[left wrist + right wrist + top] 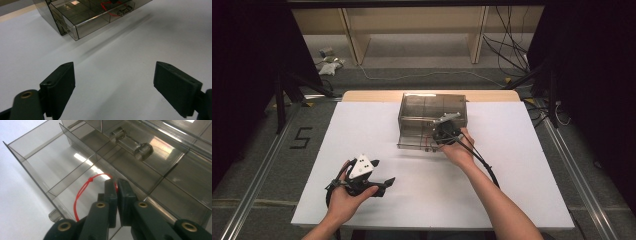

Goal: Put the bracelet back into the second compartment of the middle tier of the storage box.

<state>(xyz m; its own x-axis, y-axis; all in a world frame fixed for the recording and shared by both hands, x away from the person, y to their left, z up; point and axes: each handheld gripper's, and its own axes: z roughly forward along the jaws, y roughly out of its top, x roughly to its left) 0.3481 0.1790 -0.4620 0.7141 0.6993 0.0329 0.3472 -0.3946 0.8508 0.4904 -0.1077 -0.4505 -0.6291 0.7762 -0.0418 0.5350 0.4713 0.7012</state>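
Right gripper view: red cord [82, 192] pinched.

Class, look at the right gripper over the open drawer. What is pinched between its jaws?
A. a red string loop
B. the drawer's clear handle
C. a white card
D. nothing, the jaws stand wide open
A: the right gripper has its jaws closed on the red string, which loops down into the drawer.

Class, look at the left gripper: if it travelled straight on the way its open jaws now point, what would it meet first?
Probably the bare white table, since the left gripper tilts down; beyond that lies the smoky drawer box.
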